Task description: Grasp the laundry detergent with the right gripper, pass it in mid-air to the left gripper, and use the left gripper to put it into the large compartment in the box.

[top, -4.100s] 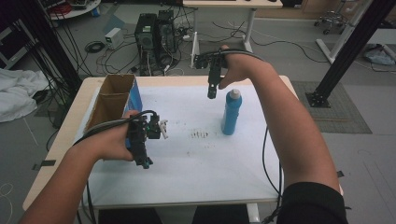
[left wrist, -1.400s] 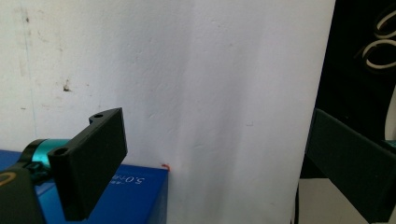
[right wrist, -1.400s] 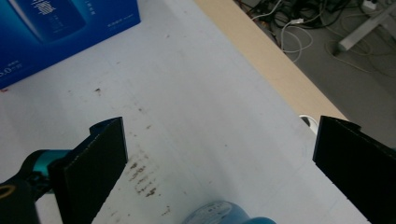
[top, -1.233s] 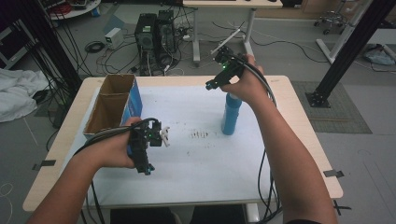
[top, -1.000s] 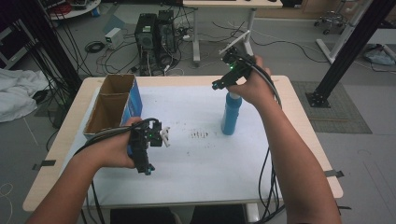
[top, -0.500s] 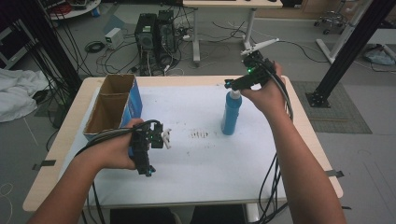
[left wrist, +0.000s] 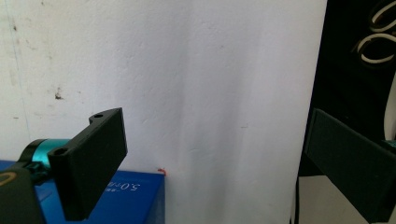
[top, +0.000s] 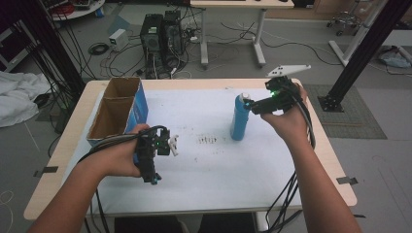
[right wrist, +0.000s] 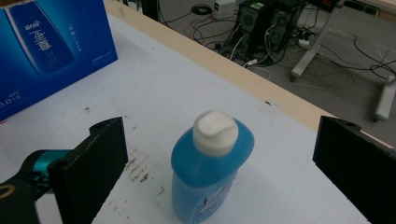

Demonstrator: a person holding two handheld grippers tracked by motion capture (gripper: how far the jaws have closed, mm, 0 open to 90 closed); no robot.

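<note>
Where the high view begins at its left, an open cardboard box (top: 119, 109) with a blue side, standing at the table's (top: 311, 179) left edge on a white sheet (top: 214, 170). Just right of it and nearer the person, the left gripper (top: 151, 162), gripped in the left hand (top: 119, 158), held low over the sheet close beside the box. Jaws wide apart in the left gripper view, nothing between them but bare white sheet, nothing touched; the box's blue side at the bottom left of that view, behind the left jaw. Left forearm coming up from the bottom left corner, wrist roughly level.

Farther right, a patch of dark smudges (top: 208, 141) on the sheet, then the blue bottle (top: 239, 119) with its white cap (top: 245, 96), upright near the middle of the table, well apart from the left gripper.

Just right of the bottle's top, the right gripper (top: 252, 106), held in the right hand (top: 286, 116), raised off the table and pointed left toward the cap. Jaws spread wide in the right gripper view, empty, the bottle (right wrist: 210, 172) seen between them but farther off, cap (right wrist: 215, 132) not reached by either jaw. Whether the tips touch the bottle's shoulder in the high view, hard to tell. Right forearm slanting up from the bottom right, cable trailing below it.
</note>
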